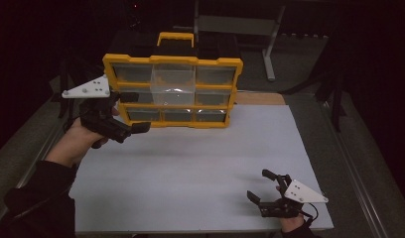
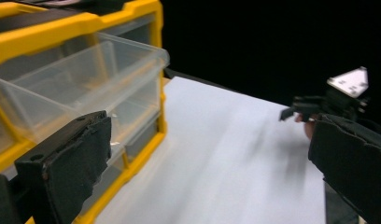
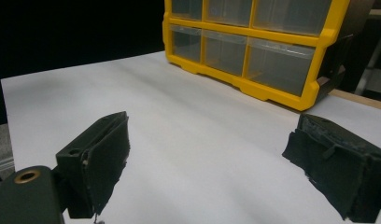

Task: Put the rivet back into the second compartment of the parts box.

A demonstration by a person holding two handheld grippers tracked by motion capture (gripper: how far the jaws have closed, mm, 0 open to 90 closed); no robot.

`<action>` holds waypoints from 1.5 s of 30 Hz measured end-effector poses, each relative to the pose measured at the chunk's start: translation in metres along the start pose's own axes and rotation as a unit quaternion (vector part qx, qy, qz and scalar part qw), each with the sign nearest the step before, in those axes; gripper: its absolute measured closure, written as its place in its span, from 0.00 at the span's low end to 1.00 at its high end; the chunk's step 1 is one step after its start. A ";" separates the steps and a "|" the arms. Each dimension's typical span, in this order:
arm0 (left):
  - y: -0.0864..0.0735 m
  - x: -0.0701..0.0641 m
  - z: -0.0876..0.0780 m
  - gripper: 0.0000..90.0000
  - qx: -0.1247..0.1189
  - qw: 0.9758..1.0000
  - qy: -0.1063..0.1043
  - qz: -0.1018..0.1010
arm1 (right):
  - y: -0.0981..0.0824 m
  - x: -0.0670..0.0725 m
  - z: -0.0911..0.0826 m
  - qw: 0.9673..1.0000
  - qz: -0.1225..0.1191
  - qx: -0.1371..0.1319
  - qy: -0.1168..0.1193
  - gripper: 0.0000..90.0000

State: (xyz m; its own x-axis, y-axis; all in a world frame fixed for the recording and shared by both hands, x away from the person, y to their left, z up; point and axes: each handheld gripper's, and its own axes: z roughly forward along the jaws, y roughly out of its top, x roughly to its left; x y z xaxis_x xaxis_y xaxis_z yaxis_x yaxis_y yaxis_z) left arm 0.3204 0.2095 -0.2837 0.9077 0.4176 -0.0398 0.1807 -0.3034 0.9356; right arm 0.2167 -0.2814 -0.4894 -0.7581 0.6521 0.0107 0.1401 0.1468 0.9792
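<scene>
Standing at 12 o'clock on the white tabletop (image 1: 200,163), the yellow drawer cabinet (image 1: 173,91) had its clear upper middle drawer (image 1: 173,82) pulled partly out. The left gripper (image 1: 133,111) hovered at 9 o'clock, just beside the cabinet's left edge, with its jaws spread wide and holding nothing. The right gripper (image 1: 262,186) was at 5 o'clock, well apart from the cabinet, with its jaws likewise wide apart and empty.
</scene>
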 end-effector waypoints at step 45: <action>-0.180 -0.062 0.012 0.00 -0.047 0.998 0.030 -0.013 | -0.001 0.000 0.002 1.000 0.002 0.003 0.003 0.12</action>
State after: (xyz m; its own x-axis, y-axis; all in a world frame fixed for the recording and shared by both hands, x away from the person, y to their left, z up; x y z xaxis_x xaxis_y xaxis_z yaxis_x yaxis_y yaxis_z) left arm 0.2362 0.2278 -0.4540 0.8781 0.4763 -0.0465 0.1655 -0.2112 0.9633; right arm 0.2179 -0.2805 -0.4903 -0.7609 0.6487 0.0150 0.1468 0.1495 0.9778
